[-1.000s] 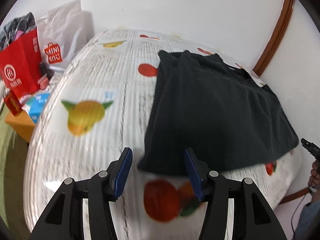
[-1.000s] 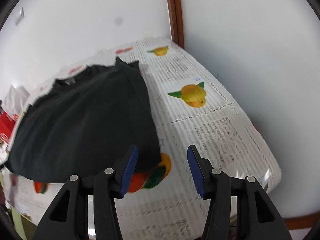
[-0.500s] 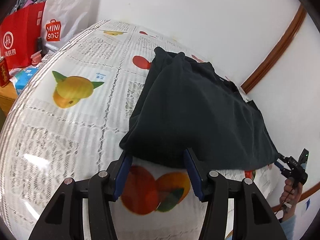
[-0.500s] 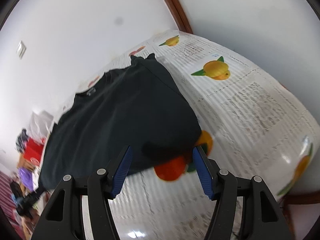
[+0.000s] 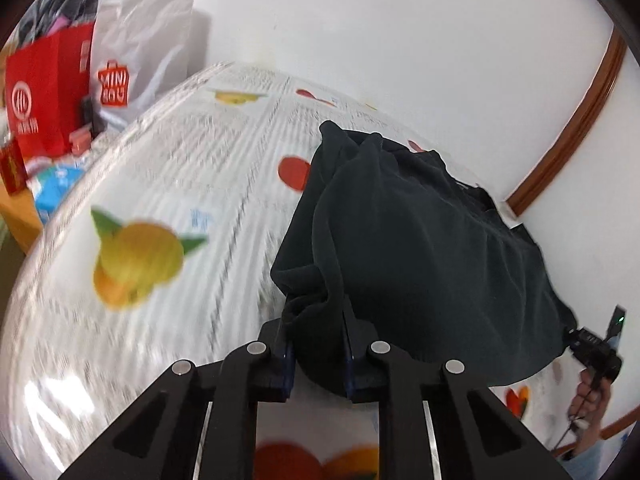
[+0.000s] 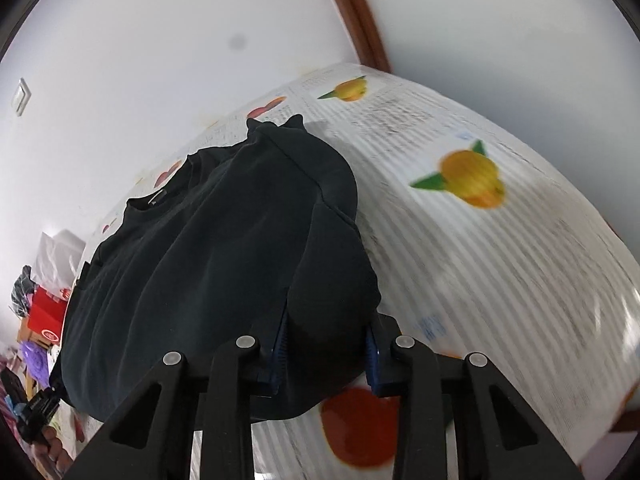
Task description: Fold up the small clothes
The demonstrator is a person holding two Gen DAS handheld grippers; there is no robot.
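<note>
**Both grippers clamp hem corners of dark shirt**

Left gripper (image 5: 318, 350): jaws have just been closing and now pinch a bunched corner of the dark shirt (image 5: 420, 264), cloth puckered between the pads. Right gripper (image 6: 326, 354): jaws have also just been closing, with the opposite hem corner between them, fabric filling the gap.

Shirt lies spread on the counter (image 5: 168, 320), covered in a fruit-print cloth, collar toward the wall. The hem edge now lifts at both corners; a second ago it lay flat with both jaws open and short of it.

Left view only: red bag (image 5: 48, 92), white bag (image 5: 140, 52), the right gripper far off at the shirt's other corner with a hand (image 5: 588, 396) under it. Right view only: shirt collar (image 6: 160, 196), wall switch (image 6: 21, 96), the left gripper low at left edge. Both frames motion-blurred.
</note>
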